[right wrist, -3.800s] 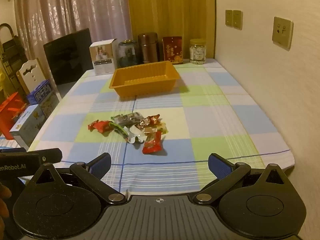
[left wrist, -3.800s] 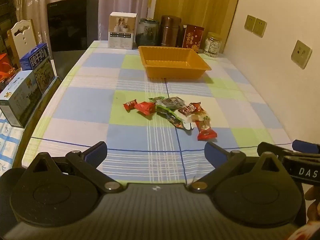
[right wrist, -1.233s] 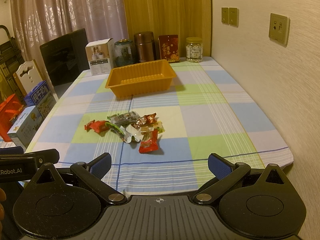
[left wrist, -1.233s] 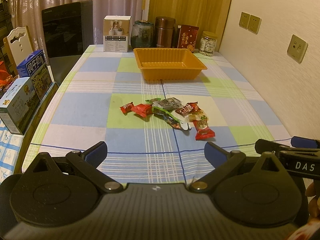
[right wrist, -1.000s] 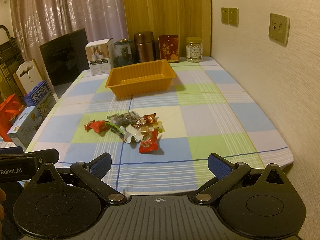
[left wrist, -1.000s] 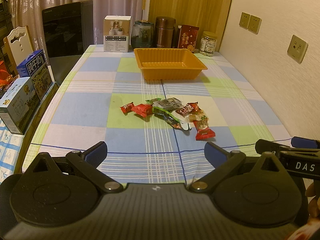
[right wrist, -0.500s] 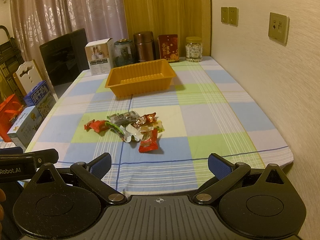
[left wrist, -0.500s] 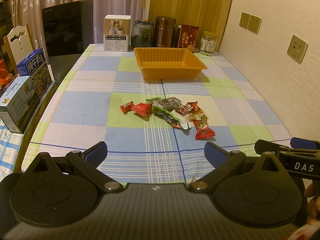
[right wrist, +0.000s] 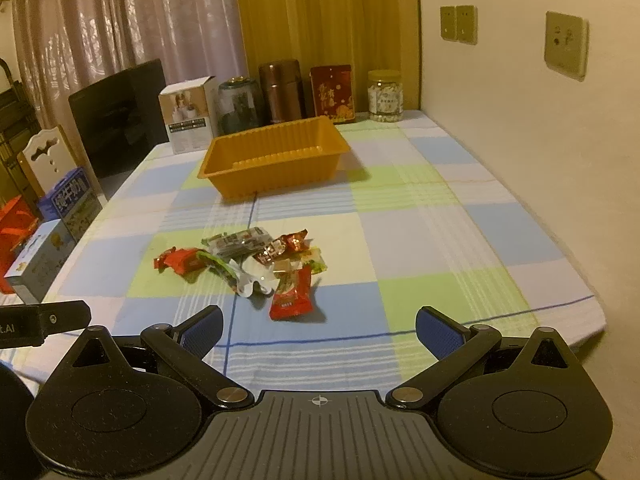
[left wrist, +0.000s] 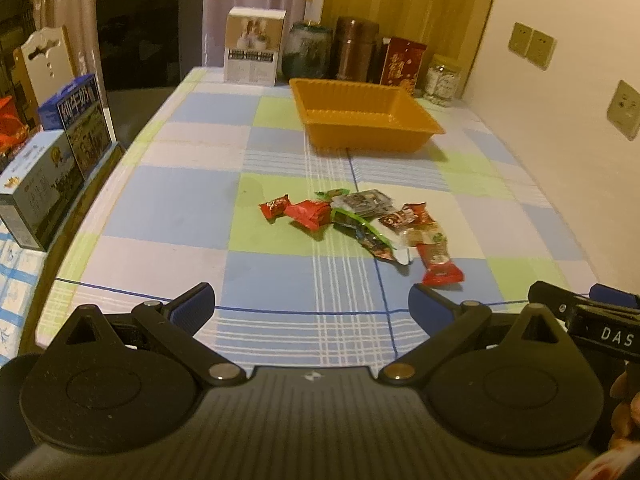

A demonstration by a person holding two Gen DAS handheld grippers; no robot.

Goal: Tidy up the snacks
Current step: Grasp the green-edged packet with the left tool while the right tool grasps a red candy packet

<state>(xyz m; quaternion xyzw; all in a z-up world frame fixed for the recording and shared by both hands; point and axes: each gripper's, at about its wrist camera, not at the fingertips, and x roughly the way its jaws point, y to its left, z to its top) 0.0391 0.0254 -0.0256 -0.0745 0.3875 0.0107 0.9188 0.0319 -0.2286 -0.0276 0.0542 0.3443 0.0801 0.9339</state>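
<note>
A pile of wrapped snacks lies mid-table on the checked cloth; it also shows in the right wrist view. The nearest is a red packet. An empty orange tray stands farther back. My left gripper is open and empty above the table's near edge, short of the pile. My right gripper is open and empty, close behind the red packet. Each gripper's side shows at the edge of the other's view.
A white box, jars, a brown canister and a red tin line the table's far end. Cartons sit off the left edge by a chair. A wall with sockets runs along the right.
Both grippers have moved forward and lower toward the snack pile. Both stay open. The snacks and tray have not moved.
</note>
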